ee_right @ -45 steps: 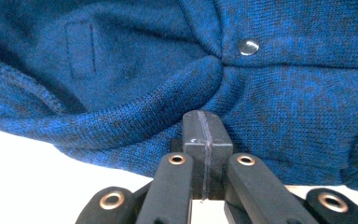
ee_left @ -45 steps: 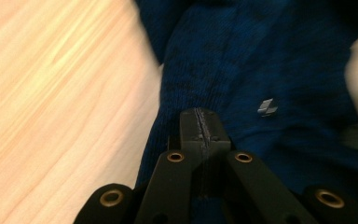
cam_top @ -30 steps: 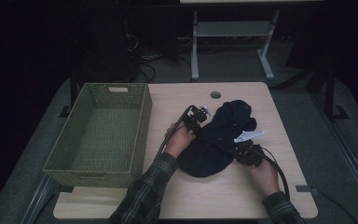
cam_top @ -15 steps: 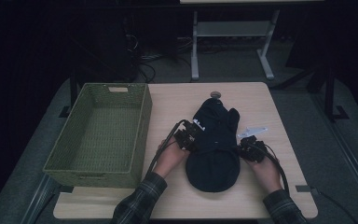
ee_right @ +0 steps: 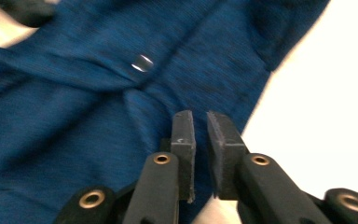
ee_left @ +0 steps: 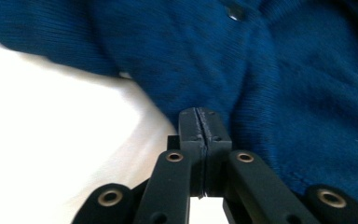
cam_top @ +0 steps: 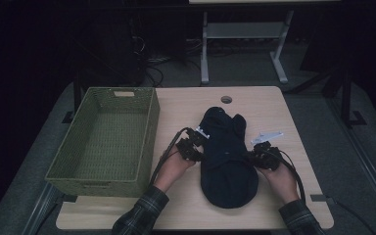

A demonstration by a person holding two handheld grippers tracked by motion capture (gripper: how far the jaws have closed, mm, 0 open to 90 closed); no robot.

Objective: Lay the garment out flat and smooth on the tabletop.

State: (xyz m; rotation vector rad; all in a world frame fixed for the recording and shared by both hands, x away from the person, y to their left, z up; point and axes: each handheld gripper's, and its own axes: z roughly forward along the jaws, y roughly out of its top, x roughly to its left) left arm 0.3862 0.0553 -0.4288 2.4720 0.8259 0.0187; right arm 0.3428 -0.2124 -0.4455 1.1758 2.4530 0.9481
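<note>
Left tool (cam_top: 194,145): jaws pressed together at the left edge of the blue garment (cam_top: 226,155); in the left gripper view the pads (ee_left: 204,128) meet with no cloth seen between them.
Right tool (cam_top: 263,157): jaws have just been opening, now a narrow gap; in the right gripper view the pads (ee_right: 185,135) hover over the cloth (ee_right: 98,107) with nothing between them.
Garment: folded into a long bundle, lying flat on the counter (cam_top: 186,110) between both tools, beside the green basket (cam_top: 106,142).
Step in hand: judged, letting go after a fold.
Next move: likely re-grip the bundle at both sides, either for another fold or to lift it toward the basket; the right tool must open wider first.
</note>
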